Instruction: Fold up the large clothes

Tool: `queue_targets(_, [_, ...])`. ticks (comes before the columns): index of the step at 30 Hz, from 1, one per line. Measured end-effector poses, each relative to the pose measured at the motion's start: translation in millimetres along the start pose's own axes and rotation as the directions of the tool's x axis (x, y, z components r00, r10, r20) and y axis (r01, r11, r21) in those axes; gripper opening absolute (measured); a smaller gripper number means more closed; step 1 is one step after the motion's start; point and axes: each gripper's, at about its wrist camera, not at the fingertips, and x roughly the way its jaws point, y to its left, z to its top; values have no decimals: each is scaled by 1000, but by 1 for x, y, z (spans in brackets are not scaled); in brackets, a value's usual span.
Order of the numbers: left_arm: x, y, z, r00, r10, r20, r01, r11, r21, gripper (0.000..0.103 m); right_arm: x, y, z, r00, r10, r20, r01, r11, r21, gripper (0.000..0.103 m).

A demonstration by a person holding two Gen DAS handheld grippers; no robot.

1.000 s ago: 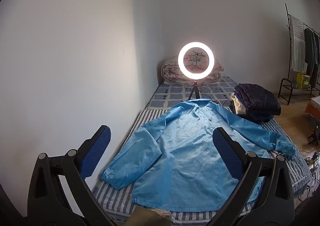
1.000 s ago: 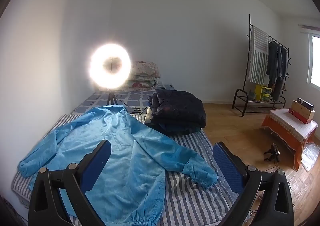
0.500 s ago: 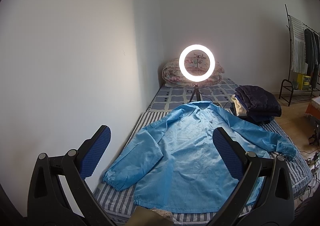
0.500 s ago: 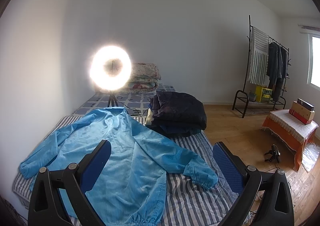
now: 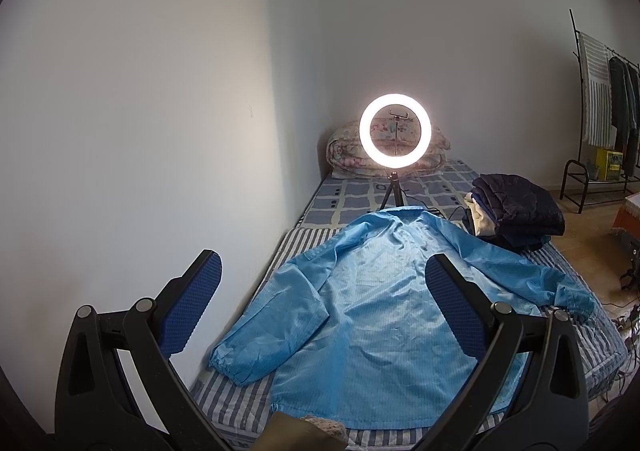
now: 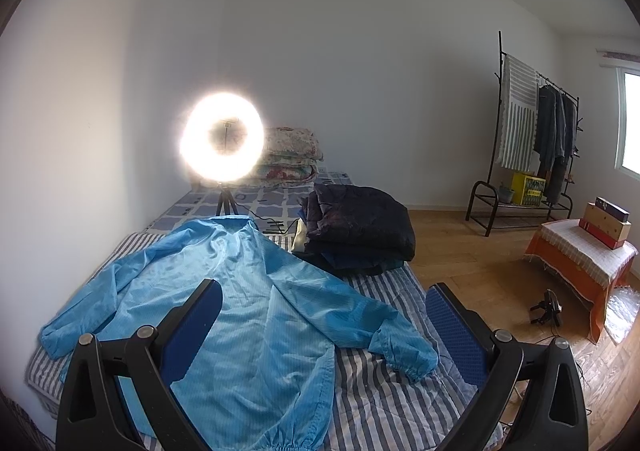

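Blue and faintly shiny, the jacket (image 5: 384,315) lies spread flat on the striped bed (image 5: 592,355), collar towards the far end and hem towards the person, both sleeves angled out and down. I'd say it has been laid out that way so that each sleeve can be taken in turn and brought across the body; no fold shows in it yet.

Both tools hang in the air above the near end of the bed. The left gripper (image 5: 322,303) has its blue pads (image 5: 192,307) spread wide with nothing between them, and the right gripper (image 6: 322,331) is spread just as wide and just as empty. Neither touches the cloth.

A ring light (image 5: 395,136) on a small tripod stands on the bed just beyond the collar, probably to light the work. A dark pile of folded clothes (image 6: 360,227) sits at the far right of the mattress, beside the jacket's shoulder, which looks like where finished pieces go.

From the left tool's camera, the cuff nearest the wall and the whole bottom hem are plain to see. From the right tool's camera comes the other cuff (image 6: 408,359), lying near the bed's open edge, plus the wooden floor, a clothes rack (image 6: 528,147) and a low orange-covered table (image 6: 580,263).
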Motion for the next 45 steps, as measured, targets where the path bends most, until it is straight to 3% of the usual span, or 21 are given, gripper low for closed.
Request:
queue_targets(28, [0, -2, -12, 1000, 9, -1, -9, 1000, 4, 103, 1, 8, -3, 1000, 12, 4, -12, 1000, -10, 103])
queue_targets(45, [12, 13, -26, 998, 52, -33, -52, 999, -7, 103, 9, 32, -1, 998, 57, -7, -58, 997, -42, 103])
